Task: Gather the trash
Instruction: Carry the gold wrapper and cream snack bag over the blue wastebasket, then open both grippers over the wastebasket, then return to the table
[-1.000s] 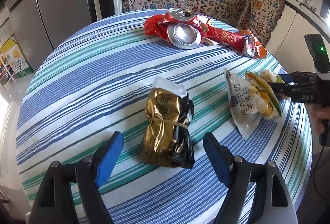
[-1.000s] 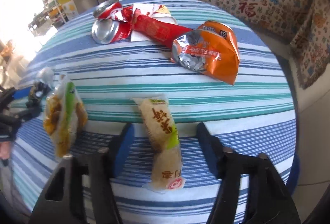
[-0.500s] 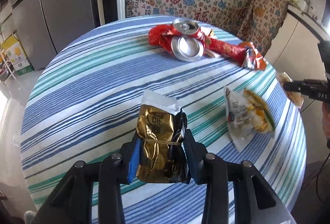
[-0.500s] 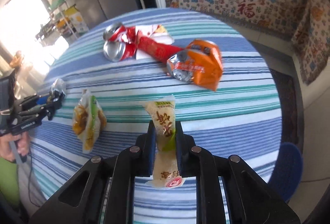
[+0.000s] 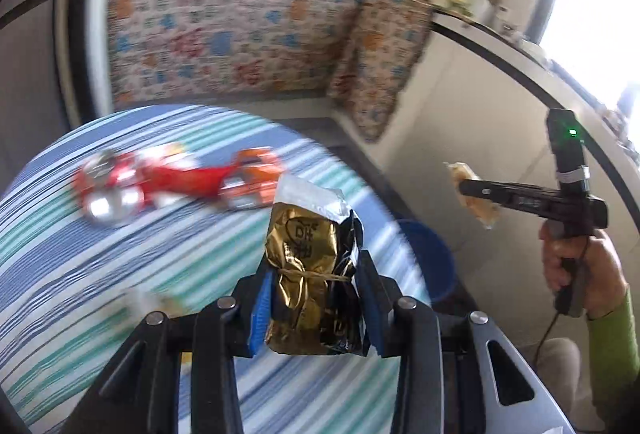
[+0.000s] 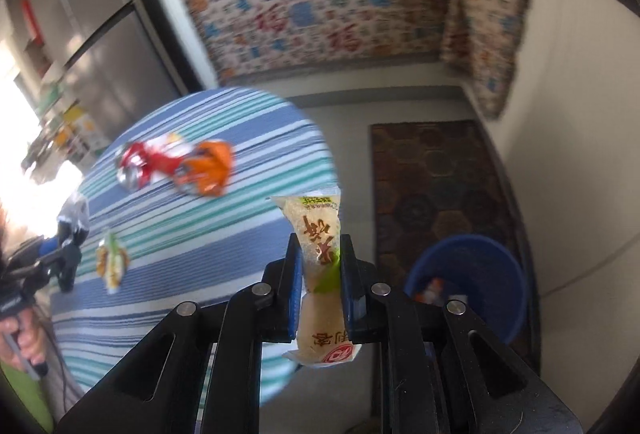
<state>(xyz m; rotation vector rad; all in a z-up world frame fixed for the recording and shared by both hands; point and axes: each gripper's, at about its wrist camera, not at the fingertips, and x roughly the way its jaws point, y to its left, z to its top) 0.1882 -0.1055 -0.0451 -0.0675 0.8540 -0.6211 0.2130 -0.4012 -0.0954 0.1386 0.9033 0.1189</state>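
Observation:
My left gripper [image 5: 314,298] is shut on a gold and black foil bag [image 5: 310,274], lifted above the striped table's [image 5: 80,294] right edge. My right gripper [image 6: 320,270] is shut on a pale rice snack packet [image 6: 320,234], held in the air past the table's rim. That same packet [image 5: 474,194] shows in the left wrist view in the right gripper [image 5: 466,190], over the floor. A blue bin [image 6: 480,274] stands on the floor below and right of the packet. Crushed red cans [image 6: 134,166], an orange wrapper [image 6: 208,170] and a yellow-green snack bag [image 6: 112,262] lie on the table.
A patterned fabric panel [image 6: 320,6] lines the far wall, and a dark rug [image 6: 436,186] lies on the floor beyond the bin. The blue bin [image 5: 432,258] shows beside the table's edge. A hand in a green sleeve [image 5: 612,346] holds the right gripper's handle.
Both grippers closed on their items, the left on the foil bag and the right on the rice packet, then lifted them and swung right, off the table toward the blue bin.

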